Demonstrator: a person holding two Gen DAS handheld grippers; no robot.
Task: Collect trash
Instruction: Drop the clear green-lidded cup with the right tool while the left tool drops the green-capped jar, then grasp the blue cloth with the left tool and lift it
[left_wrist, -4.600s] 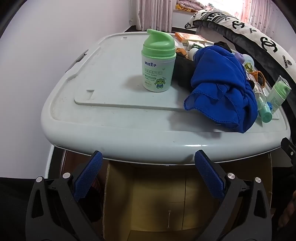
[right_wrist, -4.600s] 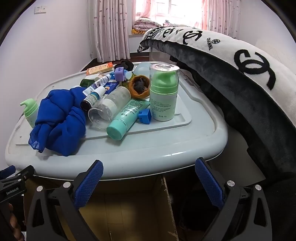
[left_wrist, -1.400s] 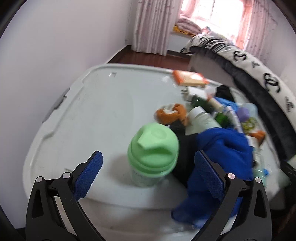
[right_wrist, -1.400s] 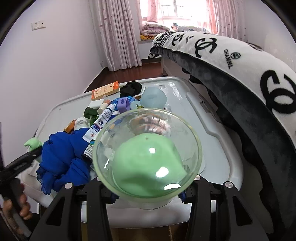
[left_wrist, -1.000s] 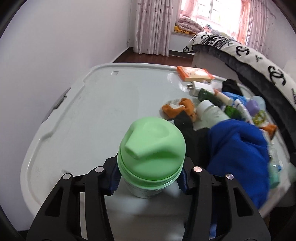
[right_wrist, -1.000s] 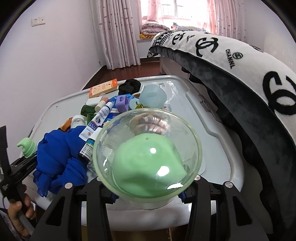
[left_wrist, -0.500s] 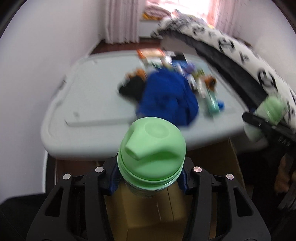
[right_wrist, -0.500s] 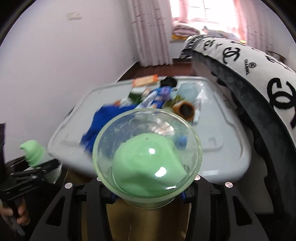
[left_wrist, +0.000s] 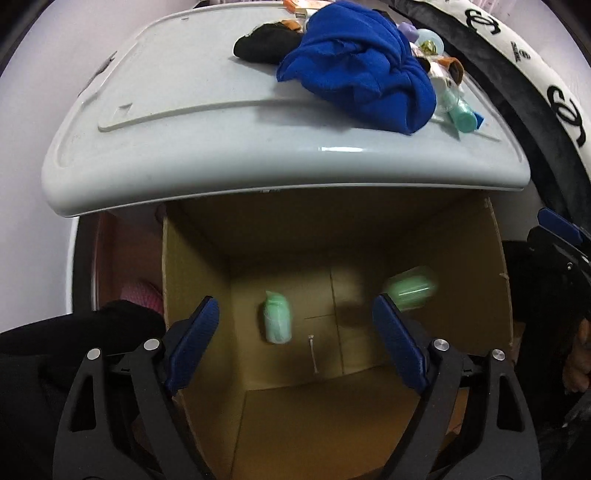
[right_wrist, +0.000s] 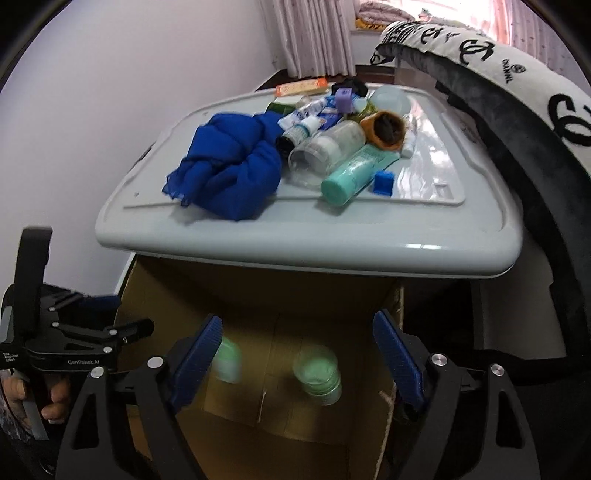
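Observation:
Both grippers hang over an open cardboard box (left_wrist: 461, 258) whose near wall shows in the right wrist view (right_wrist: 258, 295). My left gripper (left_wrist: 295, 343) has its jaws opening, nothing between the pads. Below it a green pump bottle (left_wrist: 277, 321) lies on the box floor. A clear-capped green bottle (left_wrist: 410, 288) is blurred, dropping inside the box. My right gripper (right_wrist: 295, 354) is opening too, its pads bare. Both bottles appear blurred beneath it: the pump bottle (right_wrist: 227, 356) and the clear-capped one (right_wrist: 317, 373).
A grey plastic lid (right_wrist: 332, 236) overhangs the box's far side and carries a blue cloth (right_wrist: 229, 162), a teal tube (right_wrist: 351, 177), a clear jar and several small items. A black-and-white blanket (right_wrist: 517, 74) lies right. A hand (right_wrist: 51, 402) holds the left gripper.
Both grippers were shut on their green bottles half a second ago. Now both stand open and the bottles are down inside the cardboard box. Both views tilted down over the box.

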